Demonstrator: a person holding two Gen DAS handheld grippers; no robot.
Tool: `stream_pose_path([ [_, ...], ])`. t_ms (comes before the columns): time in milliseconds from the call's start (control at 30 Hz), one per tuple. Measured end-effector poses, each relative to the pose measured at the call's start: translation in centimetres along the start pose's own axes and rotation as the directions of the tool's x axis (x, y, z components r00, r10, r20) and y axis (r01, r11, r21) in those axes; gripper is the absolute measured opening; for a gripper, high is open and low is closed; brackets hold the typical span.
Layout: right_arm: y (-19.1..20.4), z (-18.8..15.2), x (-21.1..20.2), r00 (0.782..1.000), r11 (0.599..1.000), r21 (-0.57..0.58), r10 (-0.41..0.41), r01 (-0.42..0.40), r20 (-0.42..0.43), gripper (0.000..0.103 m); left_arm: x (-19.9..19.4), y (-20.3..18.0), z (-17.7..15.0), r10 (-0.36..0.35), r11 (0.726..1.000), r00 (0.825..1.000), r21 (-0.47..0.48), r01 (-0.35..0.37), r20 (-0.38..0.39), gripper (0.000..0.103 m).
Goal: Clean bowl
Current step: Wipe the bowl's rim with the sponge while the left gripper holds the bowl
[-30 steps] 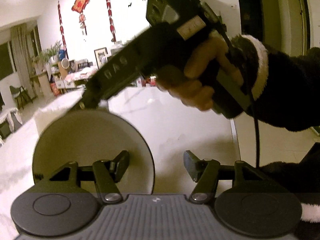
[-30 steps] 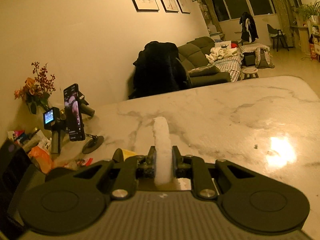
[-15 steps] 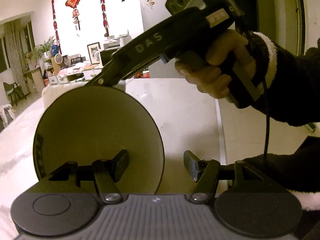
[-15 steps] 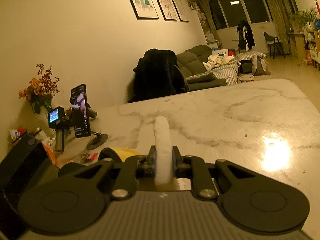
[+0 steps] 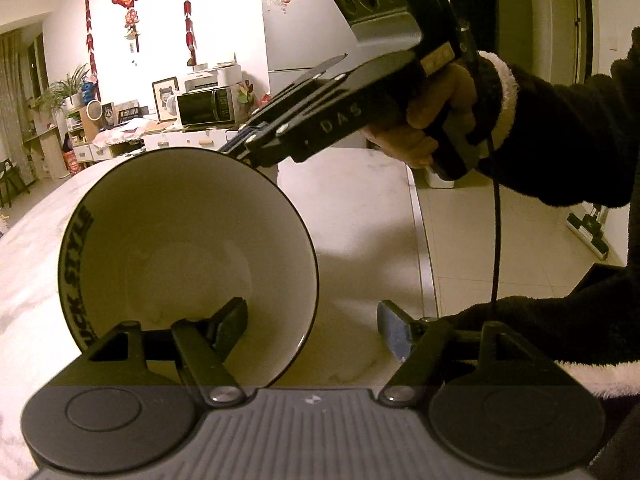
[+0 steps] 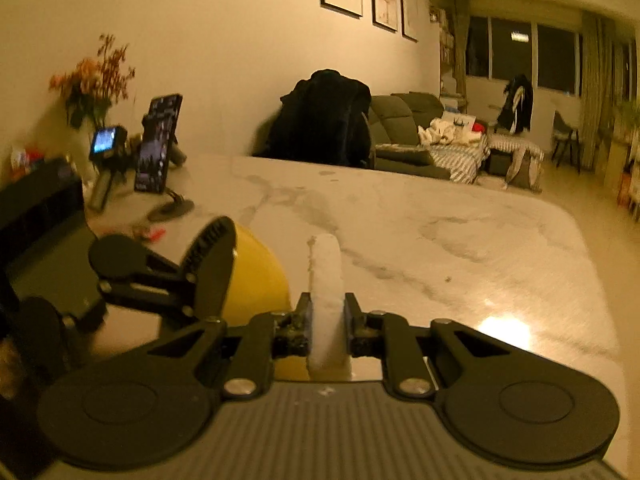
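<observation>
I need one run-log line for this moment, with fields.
step: wiping not begun | left gripper: open, one finger in bowl | right gripper: shut on sponge, beside bowl

- On the dark band of the bowl [image 5: 188,268] rim, in my left wrist view, I read "STYLE", with "UCK" below it; its first letter is hidden.
- On the side of the right gripper [image 5: 256,142] body I read "DAS".
- My right wrist view shows rim lettering too blurred to read.
</observation>
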State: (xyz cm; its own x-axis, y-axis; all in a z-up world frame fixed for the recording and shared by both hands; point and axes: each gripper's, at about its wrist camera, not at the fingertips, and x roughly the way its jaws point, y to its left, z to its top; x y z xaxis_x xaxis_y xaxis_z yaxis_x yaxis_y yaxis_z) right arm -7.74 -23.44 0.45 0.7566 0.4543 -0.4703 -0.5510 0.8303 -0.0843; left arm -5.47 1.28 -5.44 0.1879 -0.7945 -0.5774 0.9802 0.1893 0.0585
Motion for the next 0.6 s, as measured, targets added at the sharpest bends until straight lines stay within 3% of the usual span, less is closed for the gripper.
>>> stream_pose_path([
  [167,1.7,-1.0,0.3,0.999,0.976,-0.216,-0.045,0.042,-0.009,0.017,-0.2,-0.4,0.2,-0.005,1.0,1.0,0.002,0.005,-0.001,0.074],
  [333,3.3,-1.9,0.6,0.996,0.906,-0.415,-0.089,0.078,-0.007,0.017,-0.2,-0.6,0.0,-0.008,1.0,1.0,0.005,0.008,-0.002,0.076],
  [600,4.0,-1.7,0.9,0.993,0.854,-0.508,-0.121,0.113,0.018,0.017,-0.6,-0.8,-0.1,-0.01,1.0,1.0,0.005,0.01,-0.002,0.076],
])
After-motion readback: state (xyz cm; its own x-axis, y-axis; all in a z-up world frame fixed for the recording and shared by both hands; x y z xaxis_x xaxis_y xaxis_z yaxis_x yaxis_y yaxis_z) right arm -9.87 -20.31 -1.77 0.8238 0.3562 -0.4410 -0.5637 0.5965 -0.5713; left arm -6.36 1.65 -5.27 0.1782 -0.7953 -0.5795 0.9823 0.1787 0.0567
